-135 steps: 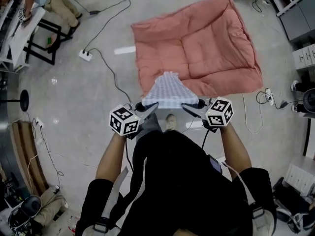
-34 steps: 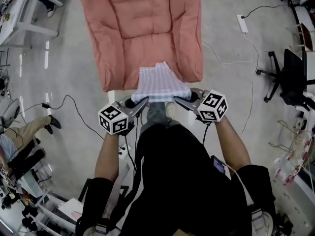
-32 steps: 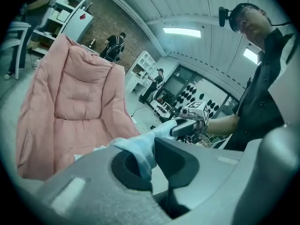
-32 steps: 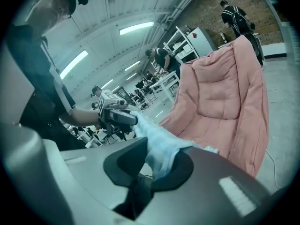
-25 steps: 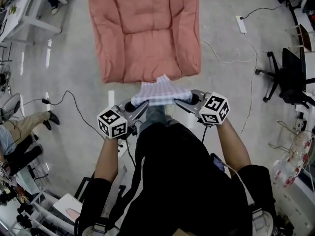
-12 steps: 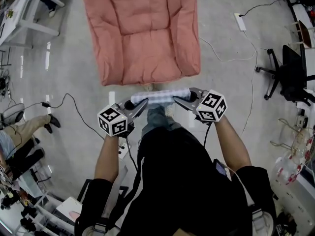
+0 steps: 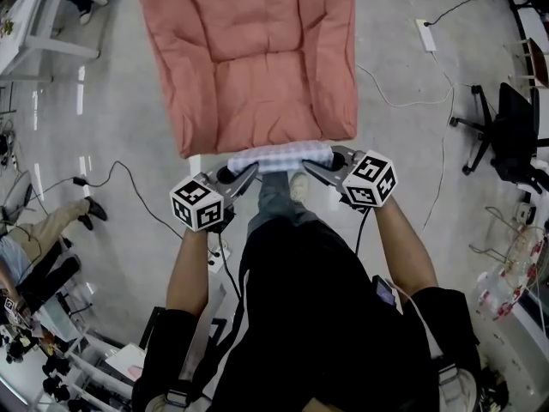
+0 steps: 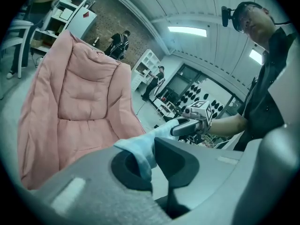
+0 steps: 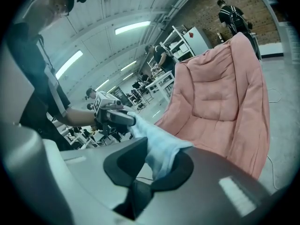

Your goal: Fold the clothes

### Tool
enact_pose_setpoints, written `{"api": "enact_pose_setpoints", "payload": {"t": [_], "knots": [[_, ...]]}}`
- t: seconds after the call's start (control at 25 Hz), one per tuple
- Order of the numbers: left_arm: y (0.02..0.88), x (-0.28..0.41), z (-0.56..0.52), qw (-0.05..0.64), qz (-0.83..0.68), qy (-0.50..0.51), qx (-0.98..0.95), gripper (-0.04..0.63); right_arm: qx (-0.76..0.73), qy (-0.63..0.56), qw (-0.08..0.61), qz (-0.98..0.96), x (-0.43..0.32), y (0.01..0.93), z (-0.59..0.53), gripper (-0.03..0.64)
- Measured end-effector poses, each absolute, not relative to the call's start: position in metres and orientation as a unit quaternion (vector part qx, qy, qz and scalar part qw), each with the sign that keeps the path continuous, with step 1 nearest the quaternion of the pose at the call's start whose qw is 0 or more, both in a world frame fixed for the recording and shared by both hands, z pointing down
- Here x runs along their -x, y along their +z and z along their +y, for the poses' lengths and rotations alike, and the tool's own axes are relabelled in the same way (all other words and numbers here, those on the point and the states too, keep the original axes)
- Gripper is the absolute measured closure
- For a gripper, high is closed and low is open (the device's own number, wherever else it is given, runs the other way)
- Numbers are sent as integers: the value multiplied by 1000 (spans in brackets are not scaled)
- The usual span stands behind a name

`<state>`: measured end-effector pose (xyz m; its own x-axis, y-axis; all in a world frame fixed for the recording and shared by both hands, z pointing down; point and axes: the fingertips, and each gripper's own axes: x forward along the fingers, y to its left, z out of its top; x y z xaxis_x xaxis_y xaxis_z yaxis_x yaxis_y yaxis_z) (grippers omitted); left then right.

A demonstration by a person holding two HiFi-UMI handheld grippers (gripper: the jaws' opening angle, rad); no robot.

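Grey floor [image 7: 111,84] with a pink quilted mat [image 7: 257,58] spread on it — loose cables [image 7: 412,106], a black office chair [image 7: 515,136].

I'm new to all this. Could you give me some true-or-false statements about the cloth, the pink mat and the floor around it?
1. The left gripper and the right gripper are both clamped on the checked cloth. True.
2. The cloth lies spread flat on the pink quilted mat. False: it is held up, stretched between the grippers.
3. A white power strip lies on the floor right of the mat. True.
4. A black office chair stands on the mat. False: it stands on the floor, far right.
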<state>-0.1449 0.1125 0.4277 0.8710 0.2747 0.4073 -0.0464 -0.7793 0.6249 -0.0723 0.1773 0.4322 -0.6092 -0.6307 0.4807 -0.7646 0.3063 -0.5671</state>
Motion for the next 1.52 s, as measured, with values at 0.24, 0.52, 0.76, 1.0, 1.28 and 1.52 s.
{"api": "enact_pose_setpoints", "payload": {"t": [0.24,0.52,0.76,1.0,1.28,1.52], "knots": [[435,127,79,332,65,250,-907,575,-434,404,87,-801,51,442,140,584],[448,101,15,335,73,255,-904,575,-450,410,84,-789,26,453,77,584],[473,69,-34,337,83,264,-900,575,-478,416,89,-768,-5,476,29,584],[511,39,-80,343,85,263,-897,575,-501,414,101,-753,-35,516,-17,584],[569,14,-113,346,78,267,-896,575,-543,411,105,-725,-62,575,-51,584],[622,8,-134,361,44,258,-895,575,-565,412,100,-708,-69,623,-71,583]]}}
